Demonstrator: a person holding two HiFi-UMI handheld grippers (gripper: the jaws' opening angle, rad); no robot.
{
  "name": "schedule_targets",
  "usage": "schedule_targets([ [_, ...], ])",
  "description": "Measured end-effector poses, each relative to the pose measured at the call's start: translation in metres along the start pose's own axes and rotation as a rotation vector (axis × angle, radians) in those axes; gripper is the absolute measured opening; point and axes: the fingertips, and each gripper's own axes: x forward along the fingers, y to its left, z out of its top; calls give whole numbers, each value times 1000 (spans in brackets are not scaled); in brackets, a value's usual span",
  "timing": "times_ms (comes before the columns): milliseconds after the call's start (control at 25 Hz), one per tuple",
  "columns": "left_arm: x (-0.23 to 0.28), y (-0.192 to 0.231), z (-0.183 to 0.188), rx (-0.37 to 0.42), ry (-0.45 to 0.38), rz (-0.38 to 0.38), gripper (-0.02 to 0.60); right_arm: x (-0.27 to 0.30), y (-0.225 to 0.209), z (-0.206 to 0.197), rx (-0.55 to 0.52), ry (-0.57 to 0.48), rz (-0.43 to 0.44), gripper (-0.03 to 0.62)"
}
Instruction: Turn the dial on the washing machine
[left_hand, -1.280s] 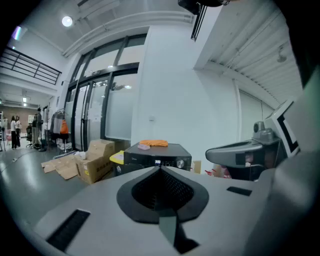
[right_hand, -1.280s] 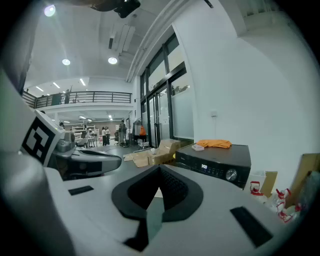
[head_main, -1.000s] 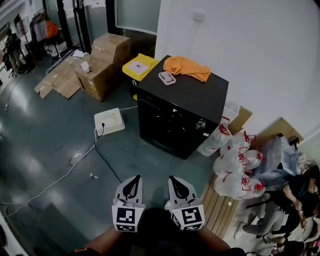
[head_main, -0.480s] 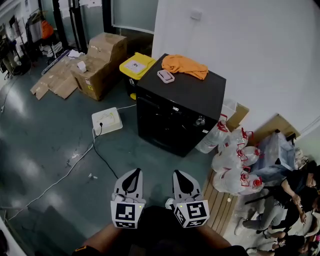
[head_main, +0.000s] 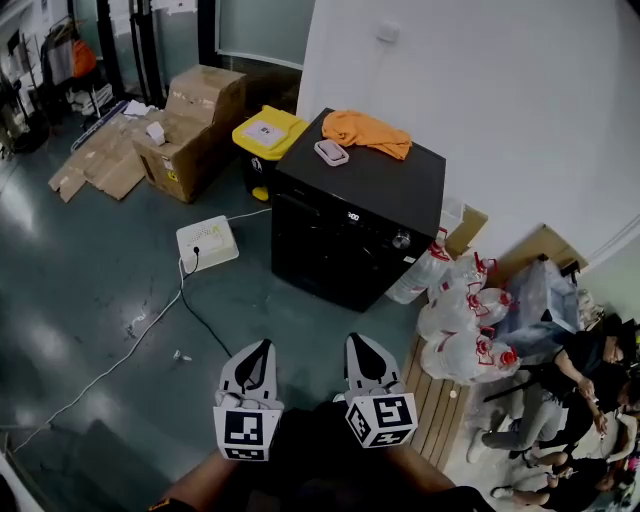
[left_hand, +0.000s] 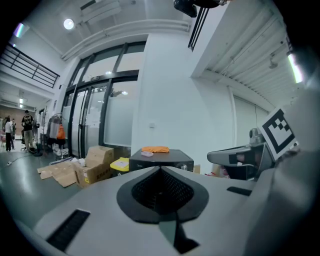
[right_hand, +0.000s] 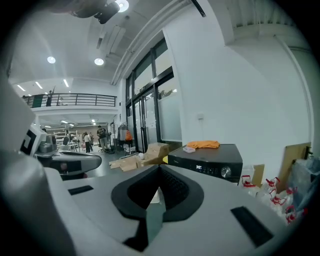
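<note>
I hold my left tongs (head_main: 258, 352) and my right tongs (head_main: 360, 347) low in front of me, side by side and pointing ahead. Both are clenched, jaws together with nothing between them.

The washing machine (head_main: 350, 235) stands well ahead of both, black and boxy, against a white wall (head_main: 500, 110). Its dial (head_main: 401, 240) sits on the front panel near the right corner, a small round silver knob, with a lit display (head_main: 352, 215) to its left. Neither tongs is anywhere near it.

On the machine's flat top lies a crumpled orange cloth (head_main: 367, 132) at the back, and just beside it a small pale case (head_main: 331, 152).

The floor (head_main: 90, 290) is smooth, glossy grey-green. A white box (head_main: 207, 243) lies on it to the left of the machine, with a cable (head_main: 150, 325) trailing away across the floor. Behind that stand a yellow bin (head_main: 262, 135), touching the machine's left side, and a pile of cardboard boxes (head_main: 195, 125) with flattened sheets beside them. To the right of the machine, clear plastic bags (head_main: 460, 320) with red ties crowd together next to a slatted wooden platform (head_main: 430, 410). A person (head_main: 565, 400) sits at the far right. Tall glass panels (left_hand: 95, 120) run along the room beyond the boxes.
</note>
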Motion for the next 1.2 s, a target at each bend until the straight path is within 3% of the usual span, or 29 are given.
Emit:
schedule_targets([
  [280,-1,18,-4,-21,6,-6,11,12,11,7,-13,-2,-18,15],
  [520,29,14,-2,-10,11,-28,11,27,-12,3,4,4,-43,17],
  [960,160,18,17,27,44,4,11,127,-112,-1,25,41,-55,17],
  [1200,248,1,28,36,91,-14,11,178,-190,1,43,77,-90,20],
])
